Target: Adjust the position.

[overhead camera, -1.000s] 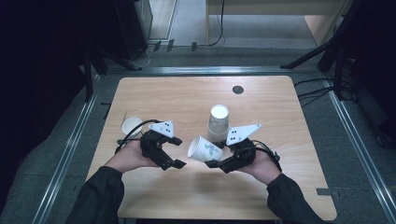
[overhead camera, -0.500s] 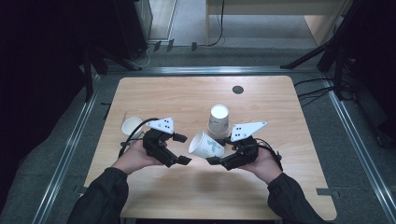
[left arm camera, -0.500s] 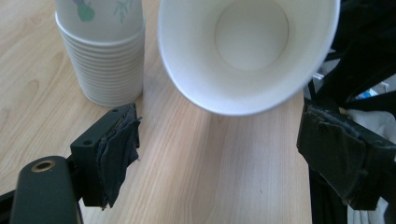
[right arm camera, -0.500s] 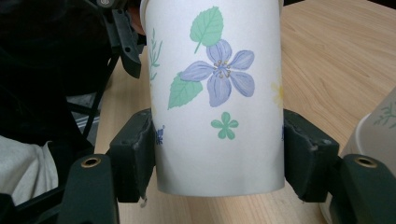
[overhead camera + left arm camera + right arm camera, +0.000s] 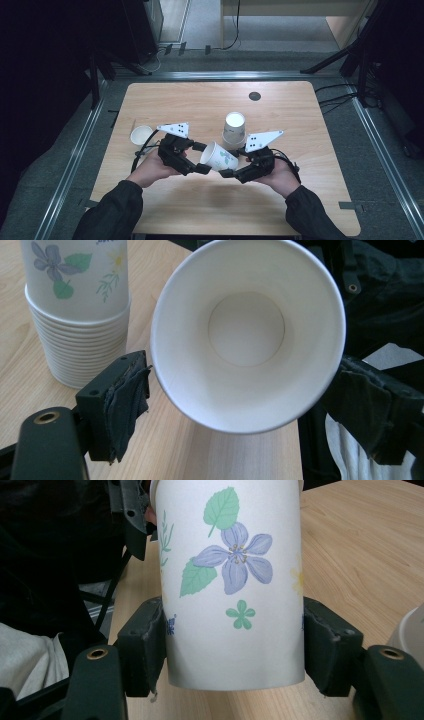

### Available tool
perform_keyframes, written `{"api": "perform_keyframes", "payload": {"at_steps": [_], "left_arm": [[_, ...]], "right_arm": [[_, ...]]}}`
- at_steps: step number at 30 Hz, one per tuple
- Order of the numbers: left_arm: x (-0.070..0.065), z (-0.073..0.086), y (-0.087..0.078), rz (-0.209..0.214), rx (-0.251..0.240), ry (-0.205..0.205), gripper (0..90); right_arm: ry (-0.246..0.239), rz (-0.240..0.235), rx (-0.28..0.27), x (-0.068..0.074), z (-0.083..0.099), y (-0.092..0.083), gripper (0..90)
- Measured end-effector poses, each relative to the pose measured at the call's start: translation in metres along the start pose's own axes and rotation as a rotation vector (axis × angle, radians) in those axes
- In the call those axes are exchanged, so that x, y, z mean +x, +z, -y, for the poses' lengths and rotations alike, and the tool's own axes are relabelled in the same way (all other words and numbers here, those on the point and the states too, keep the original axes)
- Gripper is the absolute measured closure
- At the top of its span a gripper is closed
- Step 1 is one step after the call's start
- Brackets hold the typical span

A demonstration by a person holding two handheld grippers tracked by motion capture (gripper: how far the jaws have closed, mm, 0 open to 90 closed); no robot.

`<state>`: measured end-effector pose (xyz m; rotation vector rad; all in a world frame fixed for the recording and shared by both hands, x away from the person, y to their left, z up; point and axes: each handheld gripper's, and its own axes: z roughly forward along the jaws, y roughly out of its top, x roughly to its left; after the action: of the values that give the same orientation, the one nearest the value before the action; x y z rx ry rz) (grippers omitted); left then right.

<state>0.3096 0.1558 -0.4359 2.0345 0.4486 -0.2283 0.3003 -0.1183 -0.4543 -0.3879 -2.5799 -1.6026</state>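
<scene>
The right gripper (image 5: 226,173), jaws clamped low on the light, crushable paper cup (image 5: 218,157), is holding it above the surface's near middle, while the left gripper (image 5: 201,157), jaws open, is flanking its stiffer rim.

Light wooden table (image 5: 300,200) on grey floor (image 5: 385,165) (dark surroundings).

Wooden table (image 5: 300,200), high view. Paper cup (image 5: 218,157) at centre, lying tilted, mouth toward 9 o'clock. Right gripper (image 5: 231,171) at its 4 o'clock, clamped on the base end. Left gripper (image 5: 201,157) at its 9 o'clock, jaws either side of the rim. Cup stack (image 5: 234,131) upright at 1 o'clock, just beside. Single cup (image 5: 141,135) at 10 o'clock, well apart. Dark disc (image 5: 254,96) at 12 o'clock, near the far edge.
</scene>
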Motion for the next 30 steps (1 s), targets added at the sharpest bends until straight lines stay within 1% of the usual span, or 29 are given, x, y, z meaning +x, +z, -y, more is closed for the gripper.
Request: {"api": "perform_keyframes", "payload": {"at_steps": [1, 3, 4, 6, 7, 11, 13, 16, 17, 18, 23, 30], "left_arm": [[0.0000, -0.0001, 0.0003, 0.004, -0.006, -0.008, 13.4], [-0.0003, -0.0003, 0.0006, -0.002, -0.022, -0.006, 13.4], [-0.0001, -0.0005, 0.0009, 0.003, -0.027, -0.011, 13.8], [-0.0001, 0.0002, 0.0013, 0.008, -0.051, -0.021, 14.2], [0.0002, 0.0005, 0.0020, 0.014, -0.050, -0.025, 14.6], [-0.0005, 0.0012, 0.0049, 0.009, -0.034, -0.015, 14.8], [-0.0006, 0.0012, 0.0051, 0.011, -0.042, -0.017, 15.4], [0.0001, 0.0015, 0.0047, 0.012, -0.053, -0.025, 19.4], [0.0004, 0.0016, 0.0048, 0.017, -0.049, -0.028, 19.5], [-0.0001, 0.0018, 0.0050, 0.010, -0.051, -0.022, 19.8], [-0.0001, 0.0021, 0.0049, 0.006, -0.041, -0.016, 21.6], [0.0007, 0.0021, 0.0044, 0.001, -0.033, -0.021, 22.4]], "right_arm": [[0.003, -0.002, -0.003, -0.0001, 0.0000, 0.0004, 34.2], [0.003, -0.007, -0.007, -0.0002, -0.0003, 0.0010, 34.3], [0.003, -0.008, -0.009, -0.0001, -0.0004, 0.0013, 34.2], [0.003, -0.008, -0.006, 0.0003, -0.0004, 0.0021, 34.2], [0.003, -0.010, -0.006, 0.0002, -0.0003, 0.0027, 34.2], [0.009, -0.016, -0.004, 0.0005, -0.0005, 0.0042, 34.2], [0.009, -0.017, -0.004, 0.0008, -0.0006, 0.0050, 34.2], [0.009, -0.020, -0.006, 0.0009, -0.0006, 0.0062, 34.2], [0.011, -0.020, -0.007, 0.0007, -0.0005, 0.0064, 34.2], [0.013, -0.023, -0.006, 0.0004, -0.0005, 0.0065, 34.2], [0.011, -0.023, 0.001, 0.0003, -0.0002, 0.0072, 34.2], [0.025, -0.023, 0.009, 0.0001, 0.0002, 0.0091, 33.4]]}}
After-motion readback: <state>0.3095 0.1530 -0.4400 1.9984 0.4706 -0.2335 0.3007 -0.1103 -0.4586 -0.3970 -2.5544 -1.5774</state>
